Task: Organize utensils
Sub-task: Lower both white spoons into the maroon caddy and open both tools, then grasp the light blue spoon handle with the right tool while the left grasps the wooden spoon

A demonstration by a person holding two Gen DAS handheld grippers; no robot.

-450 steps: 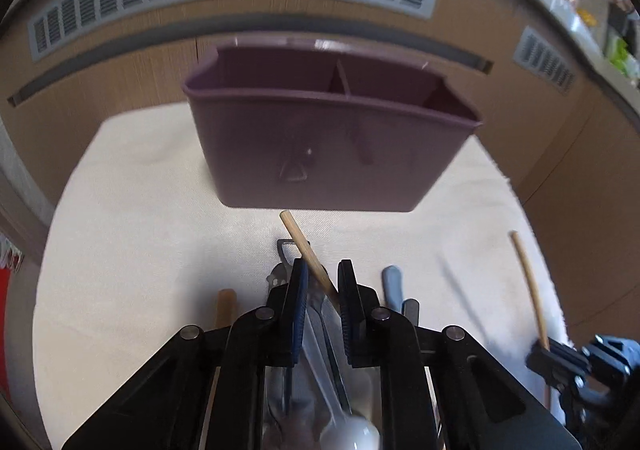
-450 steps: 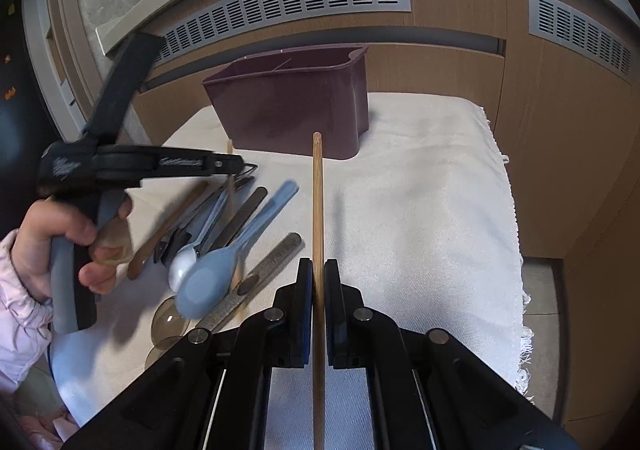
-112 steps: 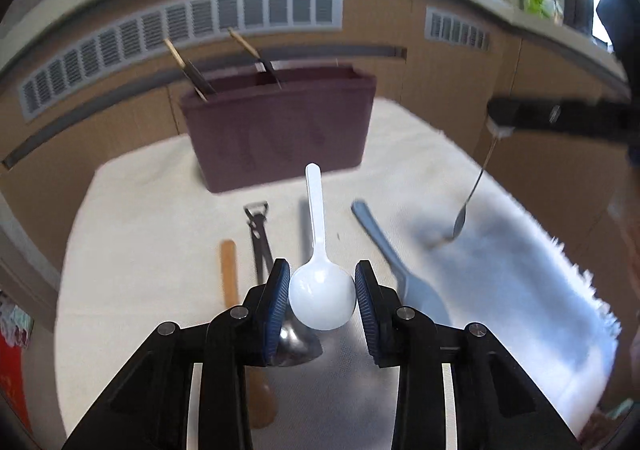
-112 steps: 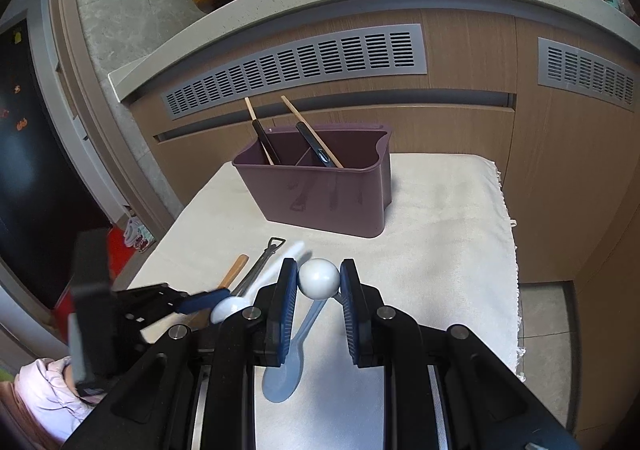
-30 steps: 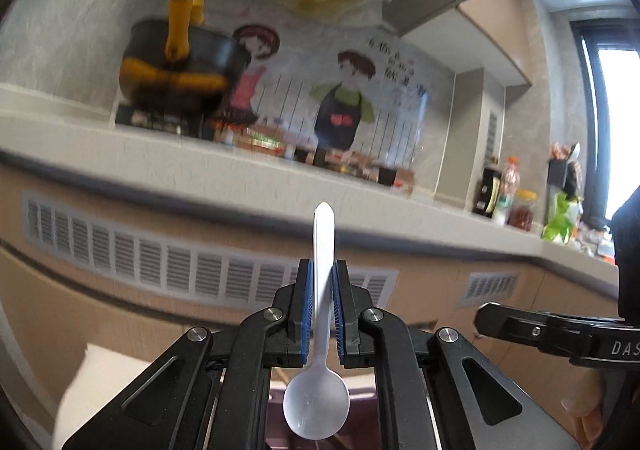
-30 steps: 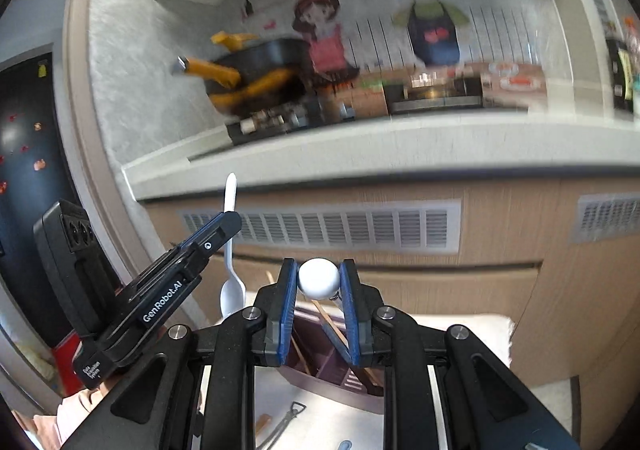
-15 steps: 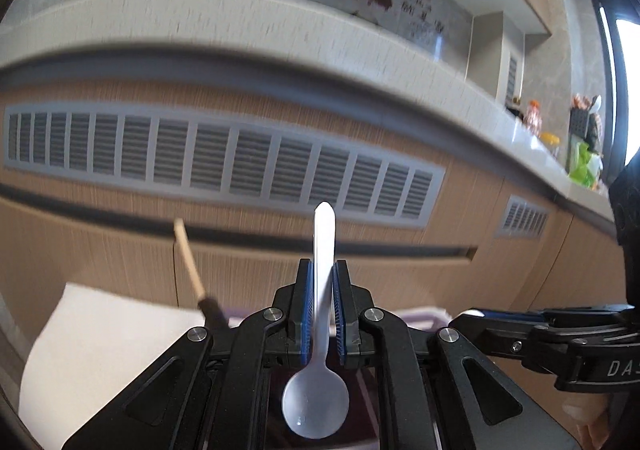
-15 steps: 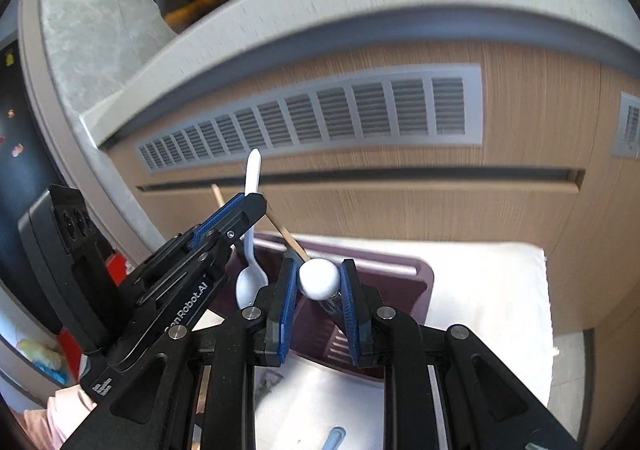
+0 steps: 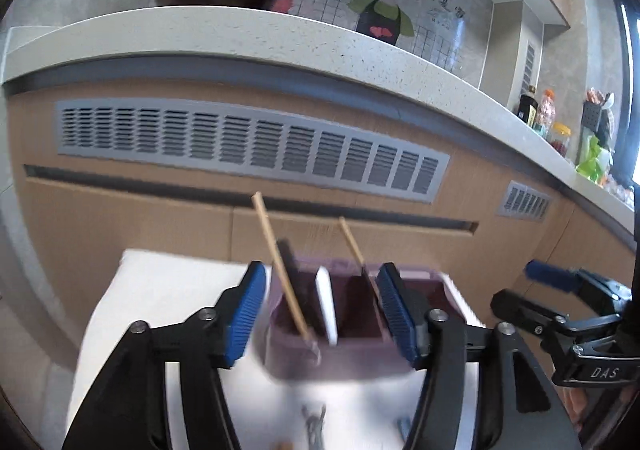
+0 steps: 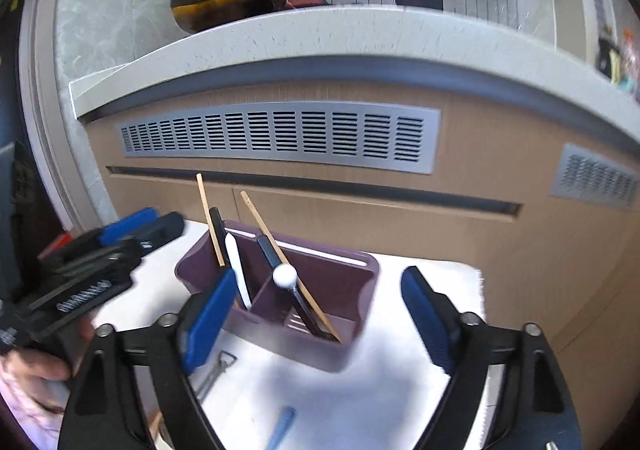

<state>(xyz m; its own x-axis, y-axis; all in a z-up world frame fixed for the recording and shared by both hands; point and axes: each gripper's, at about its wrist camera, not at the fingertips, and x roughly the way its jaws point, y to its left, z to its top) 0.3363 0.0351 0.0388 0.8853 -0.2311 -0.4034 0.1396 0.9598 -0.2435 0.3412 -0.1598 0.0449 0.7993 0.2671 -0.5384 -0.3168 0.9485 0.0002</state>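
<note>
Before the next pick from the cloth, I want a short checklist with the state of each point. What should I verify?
1. Left gripper open and holding nothing: ok.
2. Right gripper open and holding nothing: ok.
3. White spoon inside the caddy, left compartment: ok.
4. Ball-ended utensil inside the caddy, next compartment: ok.
5. Caddy upright on the cloth: ok.
6. Utensils left on the cloth: not ok, a blue handle and a metal opener are out; whether more remain, cannot tell.
</note>
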